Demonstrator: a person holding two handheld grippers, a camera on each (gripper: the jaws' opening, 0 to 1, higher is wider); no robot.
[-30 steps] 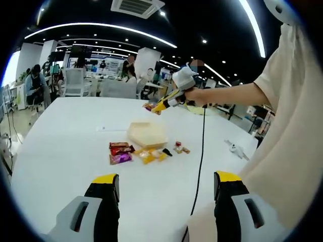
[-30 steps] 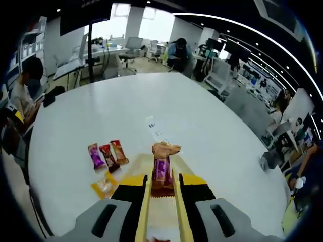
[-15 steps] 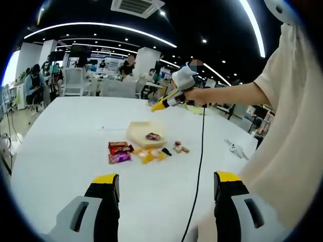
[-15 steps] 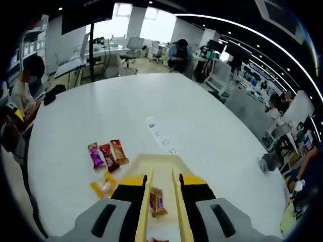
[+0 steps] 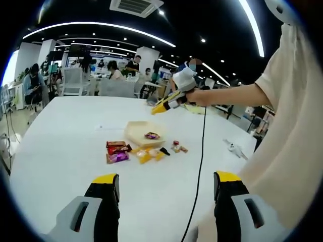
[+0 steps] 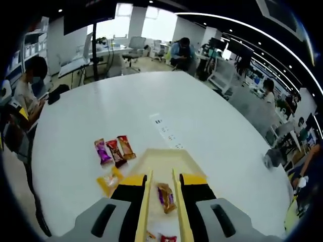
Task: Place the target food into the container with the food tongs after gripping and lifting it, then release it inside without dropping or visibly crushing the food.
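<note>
Purple-brown wrapped snack (image 6: pixel 165 196) flat inside pale container (image 6: pixel 187 160), right gripper (image 6: pixel 161 187) open, empty.

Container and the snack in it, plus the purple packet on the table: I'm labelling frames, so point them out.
Container (image 6: pixel 189 164), right gripper view, its far right rim.
Snack (image 6: pixel 165 196), right gripper view, middle of wrapper.
Purple packet (image 6: pixel 102 151), right gripper view, its middle.

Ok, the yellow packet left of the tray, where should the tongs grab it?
Grip the yellow packet across its narrow middle, coming straight down from above. It lies flat on the table, apart from the tray and the three wrapped bars, so both long edges look open.
</note>
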